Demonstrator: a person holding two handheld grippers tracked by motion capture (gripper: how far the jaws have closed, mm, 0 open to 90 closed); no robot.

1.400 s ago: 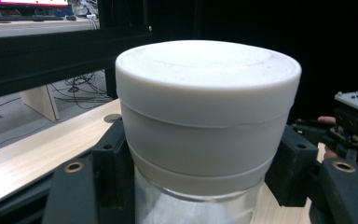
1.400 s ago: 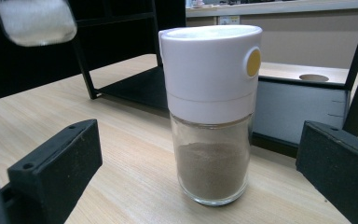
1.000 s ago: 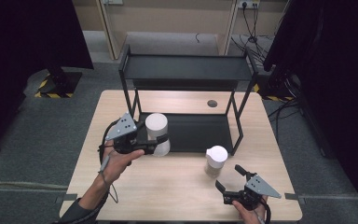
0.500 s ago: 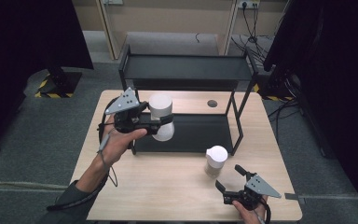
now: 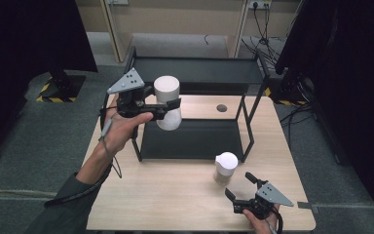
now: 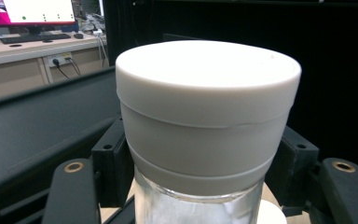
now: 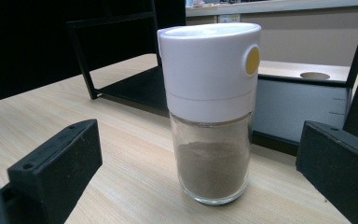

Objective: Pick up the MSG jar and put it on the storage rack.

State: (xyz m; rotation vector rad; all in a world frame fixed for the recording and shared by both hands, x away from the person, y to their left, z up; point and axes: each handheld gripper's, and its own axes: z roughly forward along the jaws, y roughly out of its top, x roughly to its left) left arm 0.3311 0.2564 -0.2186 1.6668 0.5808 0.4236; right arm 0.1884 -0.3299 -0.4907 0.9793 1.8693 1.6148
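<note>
Lifting: left gripper point(image 5: 168, 108) clamped on white-capped jar point(image 5: 167, 101), now raised off surface point(image 5: 175, 195) toward rack point(image 5: 195, 73) top shelf, probably destination; right gripper point(image 5: 242, 189), jaws apart, idle at 5 o'clock of spice jar point(image 5: 225, 167).

This looks like a lab or test room rather than a home. A plain wooden table point(image 5: 175, 195) carrying a black metal shelf rack point(image 5: 199, 73) stands on grey carpet, hemmed in by dark curtains point(image 5: 24, 58), with yellow-black hazard tape point(image 5: 46, 90) on a stand's foot and cables running to wall sockets point(image 5: 258, 5). The left gripper view shows a desk with a monitor point(image 6: 39, 11) and keyboard.
</note>
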